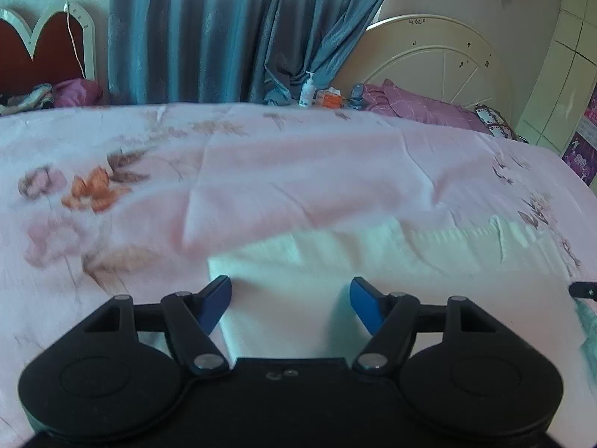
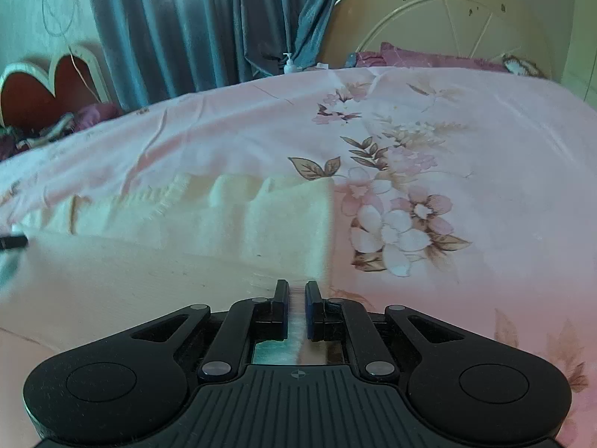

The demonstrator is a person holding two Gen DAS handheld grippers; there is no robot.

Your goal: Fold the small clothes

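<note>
A small white garment [image 1: 335, 280] lies partly folded on the pink floral bed sheet [image 1: 93, 186]. A pink folded piece [image 1: 298, 186] lies just beyond it. My left gripper [image 1: 291, 300] is open, its blue fingers spread over the white garment's near left corner. In the right wrist view the white garment [image 2: 224, 231] spreads left of centre. My right gripper [image 2: 296, 298] is shut on the garment's near right edge, with fabric showing between its fingers. The tip of the left gripper shows at the left edge of that view [image 2: 13, 242].
The bed sheet [image 2: 466, 130] fills both views. At the far edge stand a lotion pump bottle [image 1: 306, 91] and an orange box [image 1: 330, 100], with purple pillows [image 1: 421, 106] by the cream headboard [image 1: 440, 56]. Blue curtains [image 1: 224, 30] hang behind.
</note>
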